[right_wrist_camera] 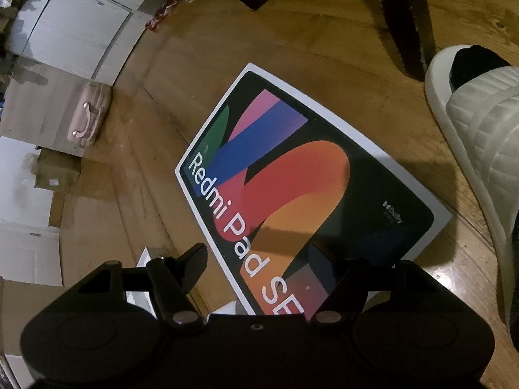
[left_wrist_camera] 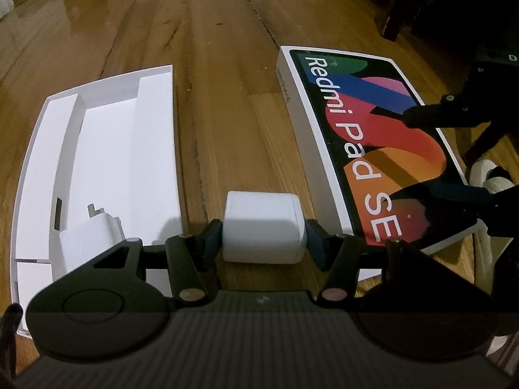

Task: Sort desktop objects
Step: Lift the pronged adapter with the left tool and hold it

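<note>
Charger block in my left gripper [left_wrist_camera: 264, 238], bound for the open tray.

My left jaws clamp the white charger block [left_wrist_camera: 263, 227] at lower centre by its two sides, so it stays square for a drop into the white box tray [left_wrist_camera: 97, 149] at left. My right gripper [right_wrist_camera: 258, 259] hangs unclenched and empty over the Redmi Pad box lid [right_wrist_camera: 292, 175], which lies flat at centre, probably waiting to close the tray.

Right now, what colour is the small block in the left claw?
White small rounded block; clearest in left wrist view.
</note>
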A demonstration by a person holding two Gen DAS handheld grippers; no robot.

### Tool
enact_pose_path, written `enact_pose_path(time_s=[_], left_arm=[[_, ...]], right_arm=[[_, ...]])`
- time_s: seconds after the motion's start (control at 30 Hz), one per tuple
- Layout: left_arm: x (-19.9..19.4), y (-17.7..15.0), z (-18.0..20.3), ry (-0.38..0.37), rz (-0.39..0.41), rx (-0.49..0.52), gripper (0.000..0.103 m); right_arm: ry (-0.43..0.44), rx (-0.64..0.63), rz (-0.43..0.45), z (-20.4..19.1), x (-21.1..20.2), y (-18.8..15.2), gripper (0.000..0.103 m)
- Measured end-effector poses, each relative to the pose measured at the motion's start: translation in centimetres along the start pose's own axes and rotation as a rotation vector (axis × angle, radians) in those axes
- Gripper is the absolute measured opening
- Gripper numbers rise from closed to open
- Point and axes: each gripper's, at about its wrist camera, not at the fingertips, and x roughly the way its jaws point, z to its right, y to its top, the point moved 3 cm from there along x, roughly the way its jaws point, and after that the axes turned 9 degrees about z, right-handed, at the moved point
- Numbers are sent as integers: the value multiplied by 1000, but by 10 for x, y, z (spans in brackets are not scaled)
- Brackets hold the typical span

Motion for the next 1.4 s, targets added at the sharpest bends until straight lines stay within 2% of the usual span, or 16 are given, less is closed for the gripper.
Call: enact_pose_path(time_s=[0.3,0.7,0.93,1.2,1.4], left_arm=[[-5,3,1,-16,8,5,54],[4,-7,-1,-16,-54,-8,54],[6,-8,-2,-21,-60,-14,54],[10,-1,-2,-29,-3,-28,57],[14,-3,-3,-31,33,-33,54]], right_arm=[[0,2,-1,1,-2,2,75],[-2,-6,-20,4,-1,1,75],[-7,-11,-29,5,-1,1,75],[-18,-27,-35,3,1,-1,75],[-27,-39,-39,2,2,-3,75]])
